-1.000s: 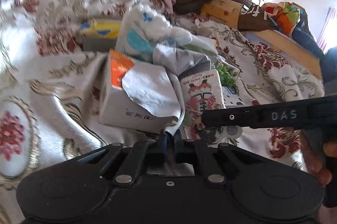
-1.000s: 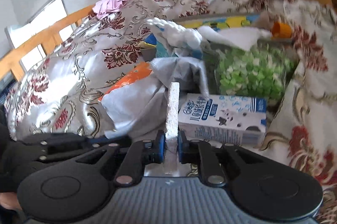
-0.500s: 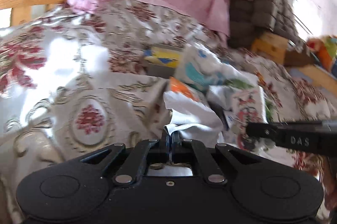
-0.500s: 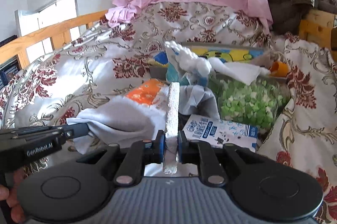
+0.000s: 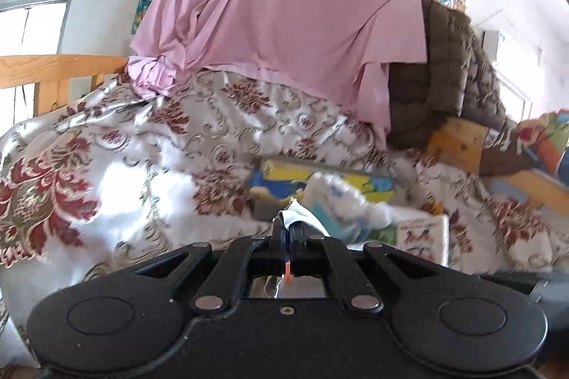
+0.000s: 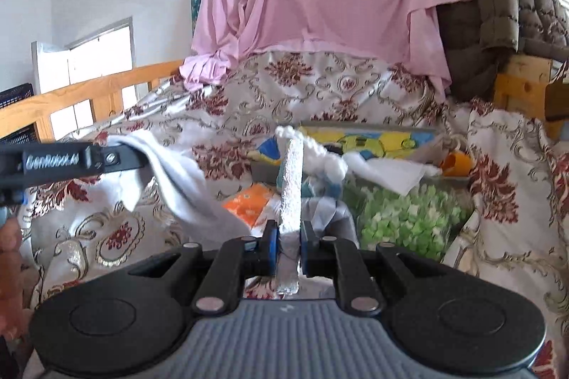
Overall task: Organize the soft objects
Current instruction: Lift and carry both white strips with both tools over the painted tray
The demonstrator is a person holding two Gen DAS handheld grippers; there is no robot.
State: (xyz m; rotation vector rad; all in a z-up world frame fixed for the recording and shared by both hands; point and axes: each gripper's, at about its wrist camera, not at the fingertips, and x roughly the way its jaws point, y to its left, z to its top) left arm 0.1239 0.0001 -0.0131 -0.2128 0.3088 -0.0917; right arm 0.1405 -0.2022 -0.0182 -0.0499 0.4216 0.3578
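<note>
My left gripper point(image 5: 287, 229) is shut on a corner of a pale grey cloth point(image 5: 300, 217), and only a small tip shows above its fingers. In the right wrist view the left gripper point(image 6: 121, 160) sits at the left edge, and the cloth point(image 6: 177, 190) hangs from it in the air. The cloth slopes down towards my right gripper point(image 6: 287, 236). That gripper is shut on a white rough-textured strip point(image 6: 292, 183) that stands upright between its blue pads. I cannot tell whether the strip belongs to the cloth.
On the floral bedspread point(image 6: 338, 83) lie an orange pack point(image 6: 249, 201), a bag of green pieces point(image 6: 409, 219), a yellow-blue box point(image 6: 373, 140) and a white fluffy item point(image 6: 320, 153). Behind are a pink sheet point(image 5: 284, 16), a brown quilted jacket point(image 5: 448, 69) and a wooden rail point(image 6: 89, 94).
Both grippers have risen and tilted up, so more wall and pink sheet show. The left gripper has lifted the grey cloth off the orange pack; the right still holds the strip.
</note>
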